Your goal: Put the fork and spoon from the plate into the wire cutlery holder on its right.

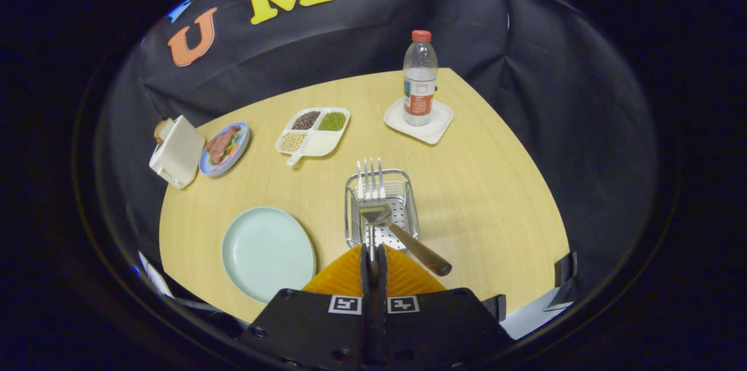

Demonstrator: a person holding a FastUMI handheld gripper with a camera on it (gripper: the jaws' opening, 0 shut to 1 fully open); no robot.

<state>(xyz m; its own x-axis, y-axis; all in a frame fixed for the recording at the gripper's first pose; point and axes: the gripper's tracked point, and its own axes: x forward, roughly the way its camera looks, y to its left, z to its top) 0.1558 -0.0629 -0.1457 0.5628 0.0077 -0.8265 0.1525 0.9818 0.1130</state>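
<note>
My gripper (pixel 373 253) is shut on the handle of a metal fork (pixel 371 175). The fork points straight ahead, its tines over the far rim of the wire cutlery holder (pixel 352 213). The holder stands just ahead of the fingers. A spoon (pixel 415 248) lies in the holder, bowl inside and brown handle slanting out over the near right corner, close beside the fingers. The pale green plate (pixel 267 253) sits left of the holder with nothing on it.
Beyond the holder are a white divided tray of beans (pixel 314 130) and a water bottle (pixel 419 78) on a white coaster (pixel 435 126). Far left stand a blue plate of food (pixel 225 148) and a white toaster (pixel 177 152). The round wooden table (pixel 496 196) drops off at right.
</note>
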